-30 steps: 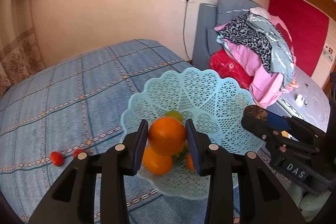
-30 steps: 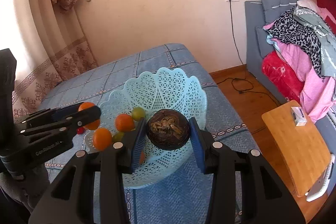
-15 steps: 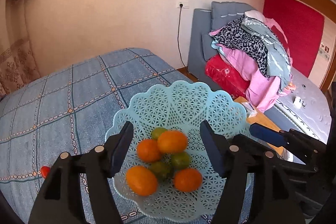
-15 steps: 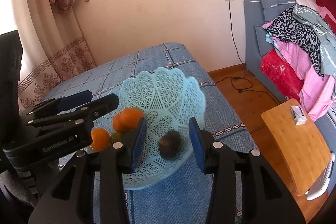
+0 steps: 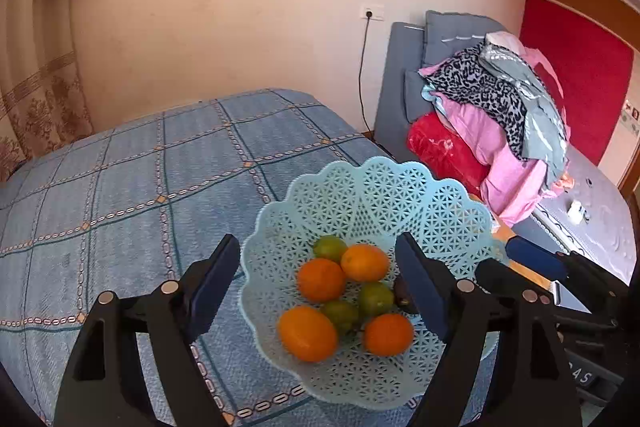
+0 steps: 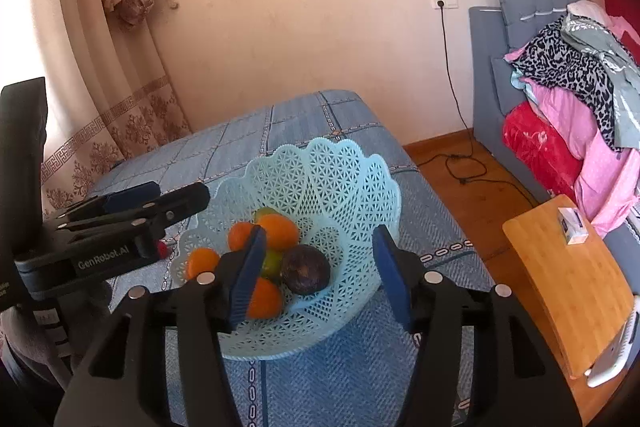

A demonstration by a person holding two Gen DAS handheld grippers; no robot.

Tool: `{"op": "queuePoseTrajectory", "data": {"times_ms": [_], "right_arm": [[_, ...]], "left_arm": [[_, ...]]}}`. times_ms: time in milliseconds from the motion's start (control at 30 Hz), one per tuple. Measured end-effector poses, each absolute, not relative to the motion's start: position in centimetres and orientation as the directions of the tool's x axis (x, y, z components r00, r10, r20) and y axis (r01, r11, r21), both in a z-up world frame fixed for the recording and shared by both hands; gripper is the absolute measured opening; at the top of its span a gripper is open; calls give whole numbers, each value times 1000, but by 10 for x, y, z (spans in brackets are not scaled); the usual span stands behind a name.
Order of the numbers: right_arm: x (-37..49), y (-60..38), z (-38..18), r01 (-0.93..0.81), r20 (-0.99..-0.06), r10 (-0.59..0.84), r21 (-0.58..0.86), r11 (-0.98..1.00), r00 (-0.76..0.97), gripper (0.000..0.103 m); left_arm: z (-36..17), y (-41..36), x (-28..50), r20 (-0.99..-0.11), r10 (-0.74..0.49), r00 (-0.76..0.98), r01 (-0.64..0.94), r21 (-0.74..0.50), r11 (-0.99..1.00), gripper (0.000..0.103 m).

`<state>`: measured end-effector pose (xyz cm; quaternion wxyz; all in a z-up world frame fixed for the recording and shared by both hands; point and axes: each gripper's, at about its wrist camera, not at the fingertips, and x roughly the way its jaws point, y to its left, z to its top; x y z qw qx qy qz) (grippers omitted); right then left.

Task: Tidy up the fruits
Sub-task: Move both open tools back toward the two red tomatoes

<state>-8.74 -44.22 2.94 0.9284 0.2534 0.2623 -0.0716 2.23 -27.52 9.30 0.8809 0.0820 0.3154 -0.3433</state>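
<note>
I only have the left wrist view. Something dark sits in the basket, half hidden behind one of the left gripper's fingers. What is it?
Observer: A round dark purple-brown fruit, resting in the basket beside the oranges.
Operator: Is the right gripper holding it?
Observer: No. The right gripper is open, and the fruit lies free of both pads.
Operator: Anything outside the basket?
Observer: One small red thing lies on the bedspread beside the basket, below the left gripper. I cannot tell what it is.
</note>
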Motion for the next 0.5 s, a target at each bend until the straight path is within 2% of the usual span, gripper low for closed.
{"op": "queuePoseTrajectory", "data": {"times_ms": [333, 433, 500], "right_arm": [[-88, -429, 36, 225, -498, 19, 425, 877, 867, 57], [-89, -427, 37, 219, -493, 22, 425, 879, 870, 60], [-89, -425, 38, 214, -491, 24, 422, 881, 871, 60]], "left_arm": [[100, -247, 29, -598, -539, 593, 619, -89, 780, 81], [102, -238, 32, -593, -528, 608, 603, -88, 793, 88], [104, -231, 34, -590, -517, 620, 590, -84, 803, 89]]}}
